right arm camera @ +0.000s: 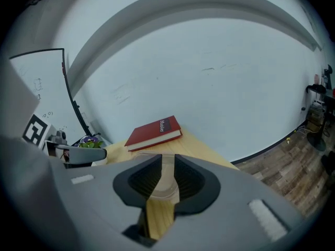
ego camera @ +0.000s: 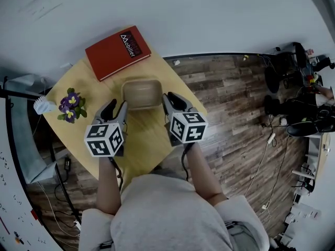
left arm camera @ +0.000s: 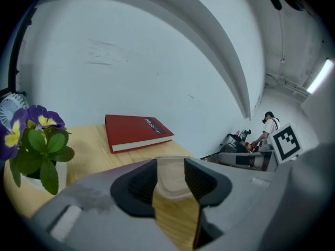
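As the head view shows progress: the tan tub [ego camera: 142,93] stands on the table [ego camera: 144,137], just on the person's side of the red book [ego camera: 118,52]. By my reading it is neither gripped nor raised, so nothing is done to it so far.
Head view, grippers: the left gripper [ego camera: 116,109] and the right gripper [ego camera: 175,102] flank the tub's near corners, further from the book than the tub. Whether either touches it, I cannot tell.
Head view, materials: the tub is a rounded rectangle, matt and smooth. The book is a flat hardback with a cloth-like red cover. The table is pale wood with fine grain. Purple and yellow flowers [ego camera: 70,106] stand left of the book.
Left gripper view, jaws: the left gripper [left arm camera: 170,166] has its ribbed black pads apart and clasps nothing. The tub [left arm camera: 171,184] shows through the gap, nearer than the book [left arm camera: 137,131].
Left gripper view, textures: the tub's wall looks thin and slightly glossy. The flowers [left arm camera: 36,145] have soft leaves.
Right gripper view, jaws: the right gripper [right arm camera: 167,163] is likewise spread and empty. The tub [right arm camera: 166,184] sits just ahead, on this side of the book [right arm camera: 155,132].
Right gripper view, shapes: the tub's rim curves smoothly.
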Motion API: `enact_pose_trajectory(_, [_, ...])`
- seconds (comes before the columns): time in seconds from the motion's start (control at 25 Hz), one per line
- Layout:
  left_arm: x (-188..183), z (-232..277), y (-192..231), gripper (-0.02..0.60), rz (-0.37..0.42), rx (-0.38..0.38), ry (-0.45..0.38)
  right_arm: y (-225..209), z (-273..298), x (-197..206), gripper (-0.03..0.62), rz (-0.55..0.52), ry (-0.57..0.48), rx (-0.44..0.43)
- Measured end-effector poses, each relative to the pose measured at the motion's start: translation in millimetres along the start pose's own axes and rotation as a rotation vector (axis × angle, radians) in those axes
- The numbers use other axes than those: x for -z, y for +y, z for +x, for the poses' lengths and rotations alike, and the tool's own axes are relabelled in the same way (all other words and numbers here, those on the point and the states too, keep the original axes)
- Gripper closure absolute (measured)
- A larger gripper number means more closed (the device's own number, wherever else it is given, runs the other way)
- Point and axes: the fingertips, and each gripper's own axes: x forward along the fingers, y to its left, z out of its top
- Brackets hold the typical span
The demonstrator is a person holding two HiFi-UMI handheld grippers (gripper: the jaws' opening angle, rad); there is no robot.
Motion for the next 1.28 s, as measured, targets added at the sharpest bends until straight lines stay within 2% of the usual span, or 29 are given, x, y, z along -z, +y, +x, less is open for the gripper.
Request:
enact_pose_trajectory(0.28, [6.2,18.1,13.7,0.391,-0.040,-0.010,0.029,-10.6,19.4,13.8,0.470,0.037,0.058,0.018])
enact_pose_trajectory(0.72, [22.0,41.0,30.8,0.391,-0.100,-0.013,0.079,-16.5,45.6,30.1,0.433,0.083,0.128,0.021])
enact_pose_trajectory(1.28, [36.7,63.0,29.9,0.391,-0.130,0.018,0.126,-20.6,61.9,34.8,0.418,0.113,0.145,0.020])
